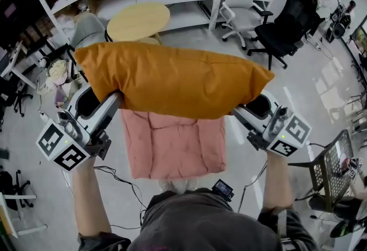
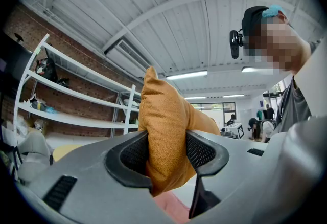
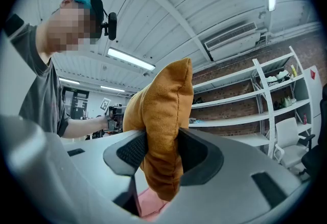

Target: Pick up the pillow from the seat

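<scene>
**A:** How will that mustard-orange fabric pillow (image 1: 172,81) handle?

**B:** Light and very soft, I judge. The cloth has a fine grain, so it should not slip, and nothing about it looks fragile. It gives wherever it is squeezed and would likely sag if taken by the middle. The two short ends are the places to hold.

**A:** Start at the left, then.

**B:** The left claw (image 2: 166,152) stands about half spread and pinches the pillow's left end. Its dark ribbed pads (image 2: 199,150) press in from both sides. The stuffing bulges above them and hangs below.

**A:** And the pillow itself?

**B:** It stretches roughly level between the two claws, out in front of the person, over the salmon-pink padded seat (image 1: 175,149). It looks lifted off the seat, though from above I cannot tell how far.

**A:** The right side?

**B:** The right claw (image 3: 159,152) mirrors the left. Its jaws are part-way apart and closed on the pillow's right end, with the seamed edge standing up between them. Both grips sit near the ends, so I think a sharp tug could pull the cloth free. A deeper bite would be safer.
</scene>
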